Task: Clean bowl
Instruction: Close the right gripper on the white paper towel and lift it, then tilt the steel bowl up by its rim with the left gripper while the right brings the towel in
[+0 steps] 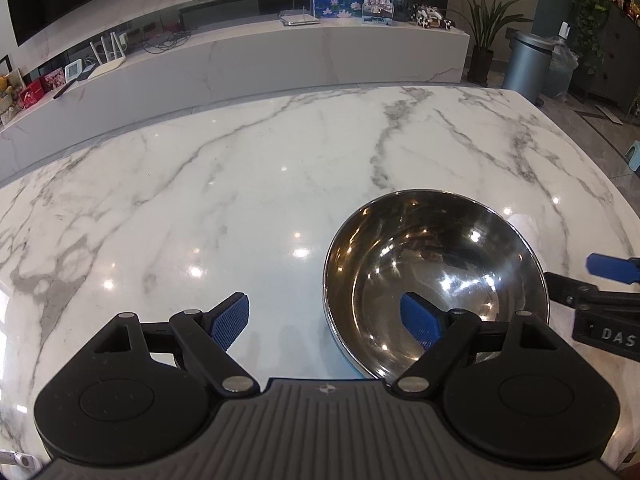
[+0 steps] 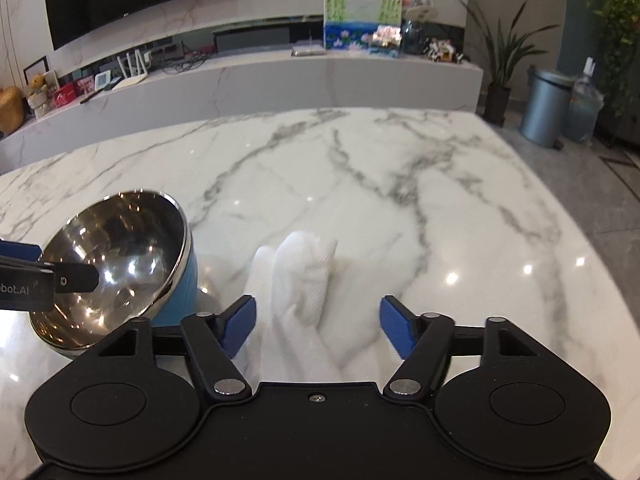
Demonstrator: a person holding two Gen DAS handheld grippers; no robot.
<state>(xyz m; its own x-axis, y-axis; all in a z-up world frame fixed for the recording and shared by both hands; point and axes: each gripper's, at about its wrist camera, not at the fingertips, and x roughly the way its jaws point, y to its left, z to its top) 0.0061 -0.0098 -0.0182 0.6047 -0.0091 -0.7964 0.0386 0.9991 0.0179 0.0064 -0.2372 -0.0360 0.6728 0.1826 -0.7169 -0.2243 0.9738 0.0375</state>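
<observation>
The right tool (image 2: 316,326) stands partly open astride a crumpled white cloth (image 2: 298,276) on the marble counter (image 2: 360,168), not yet pinching it; closing too high could catch only a fold. The left tool (image 1: 326,322) gapes wide, one finger inside the steel bowl (image 1: 436,276), which looks empty. A nudge could skid the bowl.

Round stainless-steel bowl with blue outer wall (image 2: 116,256) sits tilted on the white grey-veined marble table (image 2: 360,184), left of a crumpled white cloth (image 2: 300,276). Cloth lies on the table between the right gripper's (image 2: 318,326) two pads. Left gripper (image 1: 326,320) straddles the bowl's near-left rim: one pad inside, one outside. Long marble ledge (image 1: 280,52) stands behind the table.
</observation>
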